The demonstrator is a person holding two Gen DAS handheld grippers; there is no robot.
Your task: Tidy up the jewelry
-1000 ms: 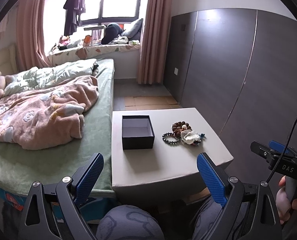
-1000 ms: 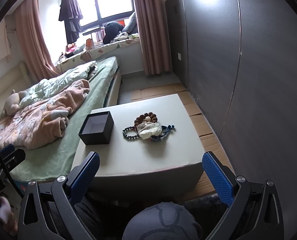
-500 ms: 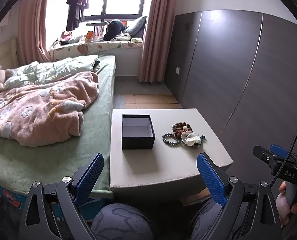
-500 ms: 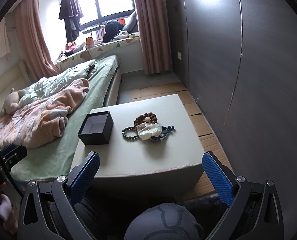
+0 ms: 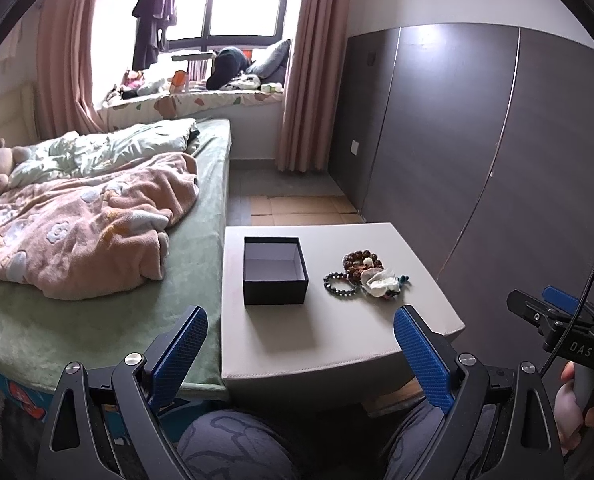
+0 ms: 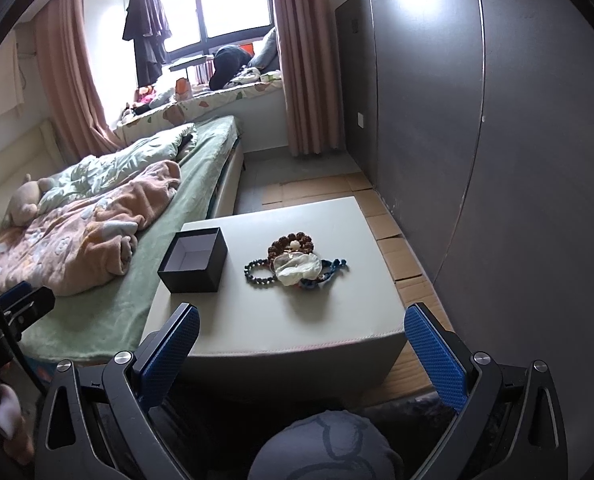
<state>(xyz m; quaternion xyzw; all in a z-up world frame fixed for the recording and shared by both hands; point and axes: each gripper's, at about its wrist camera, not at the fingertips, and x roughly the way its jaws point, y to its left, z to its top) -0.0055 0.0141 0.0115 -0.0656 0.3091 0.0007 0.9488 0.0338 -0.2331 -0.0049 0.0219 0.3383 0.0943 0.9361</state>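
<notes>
An open, empty black box (image 5: 275, 270) (image 6: 195, 261) sits on a grey ottoman table (image 5: 329, 336) (image 6: 297, 320). To its right lies a jewelry pile: a brown bead bracelet (image 5: 357, 261) (image 6: 291, 241), a dark bead bracelet (image 5: 339, 284) (image 6: 259, 273), a white shell-like piece (image 5: 377, 282) (image 6: 299, 269) and a blue cord (image 6: 329, 272). My left gripper (image 5: 301, 338) is open and empty, short of the table's near edge. My right gripper (image 6: 301, 338) is open and empty, also short of the near edge; it also shows in the left wrist view (image 5: 553, 320).
A bed with a pink blanket (image 5: 81, 220) (image 6: 77, 240) borders the table's left side. A dark wardrobe wall (image 5: 477, 160) (image 6: 497, 140) stands on the right. Cardboard sheets (image 6: 397, 248) cover the floor beyond. My knees (image 5: 233, 444) (image 6: 325, 446) are below the grippers.
Both grippers stay open and empty. The left view has tilted up a little and shifted slightly; the right view has barely moved. The box and jewelry have not moved.
</notes>
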